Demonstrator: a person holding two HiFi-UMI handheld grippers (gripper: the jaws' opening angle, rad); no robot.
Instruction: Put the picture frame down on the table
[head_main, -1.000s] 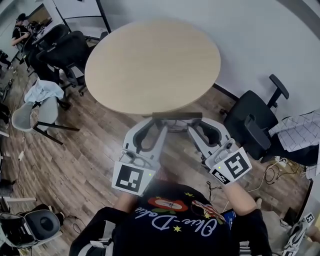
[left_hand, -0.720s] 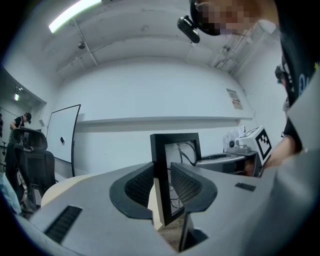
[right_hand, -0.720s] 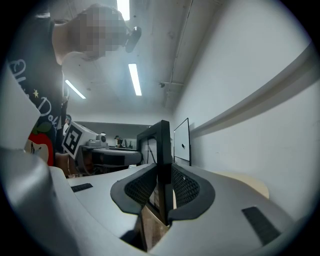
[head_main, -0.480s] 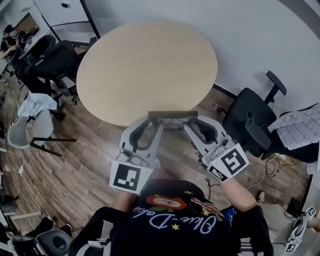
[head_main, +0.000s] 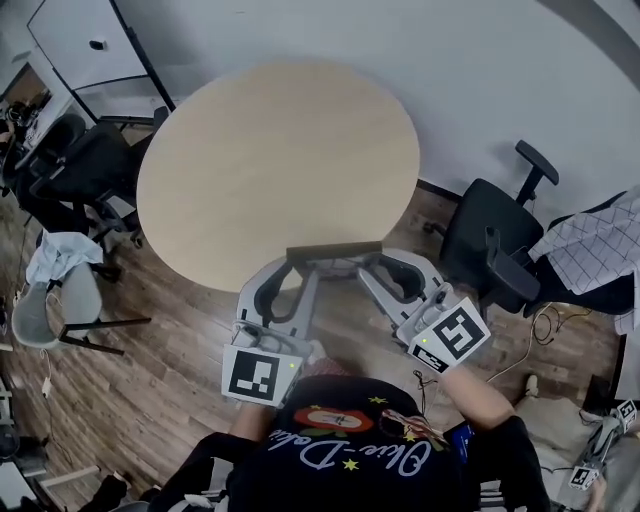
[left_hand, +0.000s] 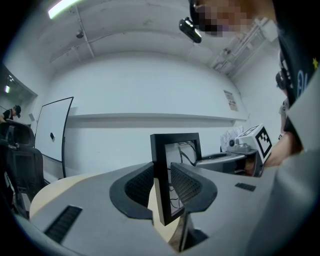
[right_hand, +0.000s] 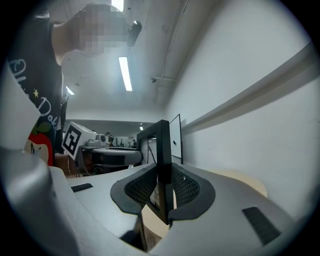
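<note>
Pale wood makes up the round bench (head_main: 280, 160), whose top is bare and evenly lit. It stands on a floor (head_main: 150, 370) of brown wooden planks, close to a white wall (head_main: 480, 90) that runs behind it and to its right. A black office chair (head_main: 490, 240) stands just right of the bench, and beside that a checked cloth (head_main: 590, 260) hangs over something I cannot make out. More black chairs (head_main: 80, 165) crowd the left side, with a grey chair (head_main: 55, 290) carrying a light cloth nearer the camera. A white board (head_main: 80, 45) leans at the far left, and loose cables (head_main: 540, 330) lie on the floor at the right.

The picture frame (head_main: 333, 250), black with a glass front, is held upright on edge at the near rim of the bench, level with its top. From above it shows only as a dark bar. The left gripper (head_main: 300, 268) pinches one upright side of the frame between its ribbed pads, and the right gripper (head_main: 368, 266) pinches the opposite side in the same way, so both point level toward each other across it. Below the frame's lower edge the gripper views show part bench top and part floor; whether that edge touches the bench I cannot tell.
</note>
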